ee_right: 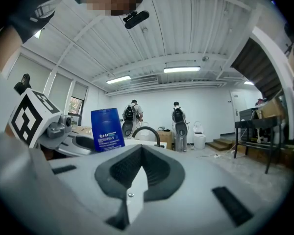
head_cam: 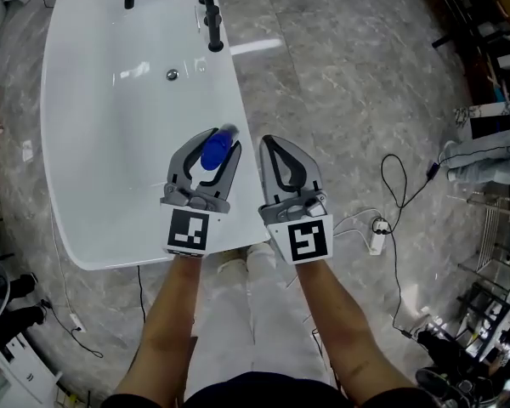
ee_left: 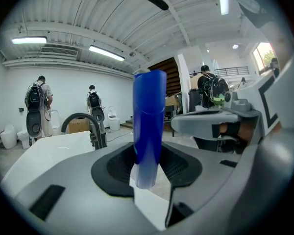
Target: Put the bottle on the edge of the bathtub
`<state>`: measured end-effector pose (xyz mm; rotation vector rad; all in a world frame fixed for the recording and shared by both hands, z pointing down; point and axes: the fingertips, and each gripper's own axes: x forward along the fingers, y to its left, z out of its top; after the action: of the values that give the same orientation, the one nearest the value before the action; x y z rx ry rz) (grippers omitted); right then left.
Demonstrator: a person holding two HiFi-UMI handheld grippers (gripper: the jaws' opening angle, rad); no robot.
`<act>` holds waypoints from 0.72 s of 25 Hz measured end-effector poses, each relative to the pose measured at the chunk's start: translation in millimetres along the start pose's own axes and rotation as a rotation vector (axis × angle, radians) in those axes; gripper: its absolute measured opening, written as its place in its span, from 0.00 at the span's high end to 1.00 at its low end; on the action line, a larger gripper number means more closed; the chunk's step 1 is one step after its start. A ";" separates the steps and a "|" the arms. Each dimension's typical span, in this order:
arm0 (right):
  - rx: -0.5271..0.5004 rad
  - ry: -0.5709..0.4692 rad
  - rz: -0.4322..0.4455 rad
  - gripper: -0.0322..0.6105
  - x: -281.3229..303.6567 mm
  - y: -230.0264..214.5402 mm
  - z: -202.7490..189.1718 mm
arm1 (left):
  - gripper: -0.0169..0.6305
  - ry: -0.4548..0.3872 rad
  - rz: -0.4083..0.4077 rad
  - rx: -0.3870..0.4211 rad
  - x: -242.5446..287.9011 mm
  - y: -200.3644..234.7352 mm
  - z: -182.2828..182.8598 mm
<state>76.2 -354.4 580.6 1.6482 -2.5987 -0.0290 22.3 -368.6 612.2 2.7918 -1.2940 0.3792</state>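
Left tongs (head_cam: 224, 140) pinch the blue bottle (head_cam: 214, 153) upright above the bathtub rim (head_cam: 229, 100), right tongs (head_cam: 270, 141) pressed together empty; I judge an off-centre release would topple it.

- The bathtub (head_cam: 102, 177) fills the left of the head view, its length running away from the person
- The faucet (head_cam: 211, 15) stands on the tub's far right rim, with the drain (head_cam: 172, 75) in the basin just before it and to its left
- The bottle (head_cam: 214, 154) stands upright between the jaws of the left gripper (head_cam: 219, 143), over the tub's near right rim
- The right gripper (head_cam: 270, 144) hangs just beside it on the right, off the tub and over the floor
- A power strip (head_cam: 377, 236) lies on the floor further right
- Beyond the tub in the left gripper view, a person (ee_left: 38, 106) stands left of a second person (ee_left: 93, 104)
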 end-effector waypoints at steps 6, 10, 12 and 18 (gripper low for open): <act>0.020 0.044 -0.009 0.95 16.4 -9.3 -32.2 | 0.74 0.027 -0.029 0.005 30.0 4.6 -33.9; 0.028 0.071 -0.014 0.95 24.9 -14.5 -49.5 | 0.74 0.056 -0.054 0.011 46.3 5.3 -53.2; 0.037 0.085 -0.014 0.95 28.0 -16.1 -57.1 | 0.74 0.073 -0.062 0.010 53.2 5.6 -62.8; 0.051 0.101 -0.017 0.95 39.1 -20.7 -70.1 | 0.74 0.121 -0.087 0.012 73.8 8.5 -92.5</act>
<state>82.8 -397.2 651.2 1.6429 -2.5313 0.1176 43.0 -416.3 718.8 2.7746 -1.1447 0.5439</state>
